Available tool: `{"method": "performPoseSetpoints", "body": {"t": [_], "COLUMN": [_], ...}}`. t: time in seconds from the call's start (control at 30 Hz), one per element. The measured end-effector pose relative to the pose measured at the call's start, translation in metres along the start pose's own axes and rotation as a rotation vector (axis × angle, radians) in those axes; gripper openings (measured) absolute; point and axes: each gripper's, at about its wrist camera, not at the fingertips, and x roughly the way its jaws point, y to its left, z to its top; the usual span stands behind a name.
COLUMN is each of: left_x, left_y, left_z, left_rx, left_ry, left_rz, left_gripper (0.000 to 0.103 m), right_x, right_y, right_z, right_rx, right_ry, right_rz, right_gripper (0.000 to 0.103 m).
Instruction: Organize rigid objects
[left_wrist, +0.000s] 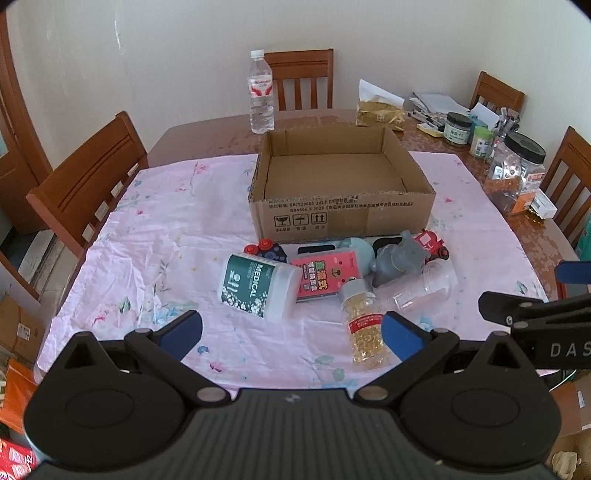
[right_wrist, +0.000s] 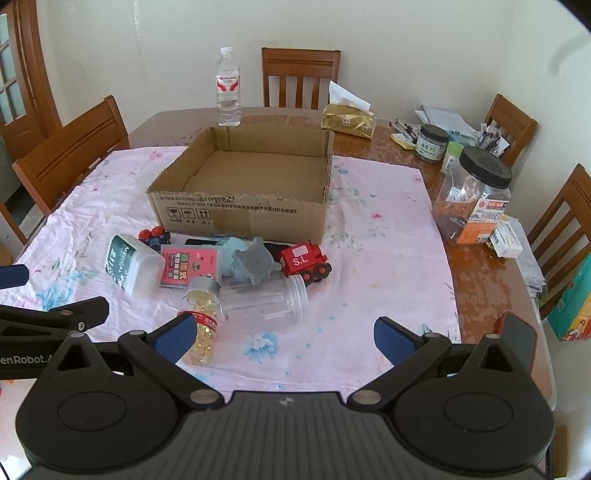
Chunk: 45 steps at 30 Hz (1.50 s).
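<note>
Dining table (right_wrist: 476, 273): glossy brown wood, rounded corners, its middle draped in a wrinkled pink floral cloth (right_wrist: 388, 236).

Cardboard box (right_wrist: 236, 218): corrugated, rectangular, open-topped with ragged cut edges, nothing inside; it stands mid-cloth with bare cloth on both flanks.

Medical tub (left_wrist: 258, 284): green-labelled, frosted white plastic, lying on its side at the left of the cluster just before the box.

Clear plastic jar (right_wrist: 266, 299): ribbed neck, lying on its side at the cluster's near right.

Pink card box (left_wrist: 325, 273): flat, rectangular, touching the tub.

Capsule bottle (left_wrist: 362, 328): clear, silver cap, filled with yellow beads, lying flat nearest the grippers.

Grey rubbery toy (right_wrist: 255, 266): lumpy, resting against the red wooden toy train (right_wrist: 304, 260).

Small dark toy with red knobs (left_wrist: 267, 251): hard against the box front.

Left gripper (left_wrist: 291, 336): blue-padded fingers spread wide, holding nothing, above the cloth's near edge.

Right gripper (right_wrist: 284, 339): fingers likewise wide apart and holding nothing, open cloth ahead.
</note>
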Motion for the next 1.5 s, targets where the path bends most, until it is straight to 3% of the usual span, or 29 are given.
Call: {"method": "performPoseSetpoints", "body": {"t": [0.53, 0.77, 1.13, 1.5], "left_x": [0.022, 0.047, 0.105, 0.15], "left_y": [0.009, 0.03, 0.059, 0.075], "left_z": [-0.003, -0.006, -0.003, 0.001], "left_rx": [0.092, 0.095, 0.159, 0.206], "left_ry": [-0.051, -0.04, 0.0, 0.018], "left_rz": [-0.113, -0.144, -0.196, -0.298], "left_gripper": [0.103, 0.102, 0.102, 0.102], "right_x": [0.013, 0.033, 0.054, 0.068], "right_y": [-0.008, -0.004, 0.015, 0.034], "right_z": [-0.012, -0.023, -0.012, -0.007], "right_rx": [-0.026, 0.011, 0.1, 0.166], "right_ry": [-0.028, 0.018, 0.062, 0.111], "right_rz": [0.07, 0.061, -0.008, -0.095], "right_gripper": [0.103, 0.103, 0.103, 0.103]}}
